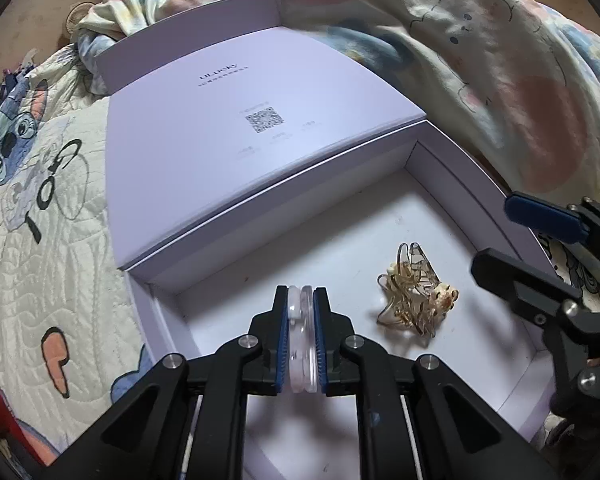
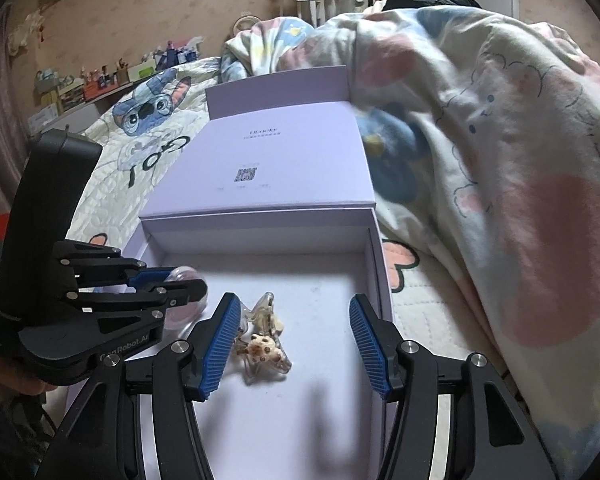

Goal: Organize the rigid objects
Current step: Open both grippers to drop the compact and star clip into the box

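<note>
A lavender box [image 1: 464,184] lies open on the bed, its lid [image 1: 228,120] folded back behind it. My left gripper [image 1: 301,300] is shut on a clear round plastic case [image 1: 300,344], held on edge over the box's white floor. A translucent amber hair claw clip [image 1: 414,300] with a small cream bear charm lies on the box floor to its right. In the right wrist view my right gripper [image 2: 294,320] is open over the box [image 2: 382,276], with the claw clip [image 2: 264,344] between its fingers, nearer the left one. The left gripper [image 2: 180,284] shows at left, holding the clear case [image 2: 188,300].
A bunched cartoon-print duvet [image 1: 480,60] rises along the box's right and far sides. A quilted Stitch-print bedspread [image 1: 32,208] lies to the left. A shelf of small items [image 2: 100,76] runs along the far wall.
</note>
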The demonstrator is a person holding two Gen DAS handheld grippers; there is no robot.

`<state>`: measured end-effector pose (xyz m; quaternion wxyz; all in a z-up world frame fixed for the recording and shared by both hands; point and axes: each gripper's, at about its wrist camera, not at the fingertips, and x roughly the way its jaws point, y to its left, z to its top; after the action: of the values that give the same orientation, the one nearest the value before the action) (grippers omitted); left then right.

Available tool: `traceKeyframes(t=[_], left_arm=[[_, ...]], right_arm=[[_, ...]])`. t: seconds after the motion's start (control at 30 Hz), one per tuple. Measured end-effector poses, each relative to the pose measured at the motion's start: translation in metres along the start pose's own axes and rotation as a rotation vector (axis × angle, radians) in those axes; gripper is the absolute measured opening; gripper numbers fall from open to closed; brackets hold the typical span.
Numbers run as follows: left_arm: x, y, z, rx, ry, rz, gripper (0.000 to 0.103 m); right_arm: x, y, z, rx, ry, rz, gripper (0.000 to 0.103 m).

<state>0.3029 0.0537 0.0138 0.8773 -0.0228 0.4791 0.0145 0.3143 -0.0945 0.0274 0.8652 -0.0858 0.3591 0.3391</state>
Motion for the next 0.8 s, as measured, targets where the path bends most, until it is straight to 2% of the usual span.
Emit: traceKeyframes(t=[0.23, 0.73, 0.77, 0.8], left_arm=[[-0.014, 0.006, -0.003, -0.021, -0.012, 0.014, 0.012], [-0.07, 0.005, -0.022, -0.047, -0.051, 0.052, 0.014], [-0.074, 0.005, -0.024, -0.05, -0.054, 0.051, 0.017], [-0.077, 0.005, -0.025, -0.052, -0.057, 0.05, 0.028]], right_arm=[[-0.021, 0.003, 0.002, -0.008, -0.023, -0.018, 0.057], [-0.077, 0.011, -0.004, -0.016, -0.064, -0.046, 0.057], [-0.082, 0.012, -0.005, -0.015, -0.069, -0.046, 0.057], [-0.086, 0.014, -0.006, -0.014, -0.071, -0.046, 0.057]])
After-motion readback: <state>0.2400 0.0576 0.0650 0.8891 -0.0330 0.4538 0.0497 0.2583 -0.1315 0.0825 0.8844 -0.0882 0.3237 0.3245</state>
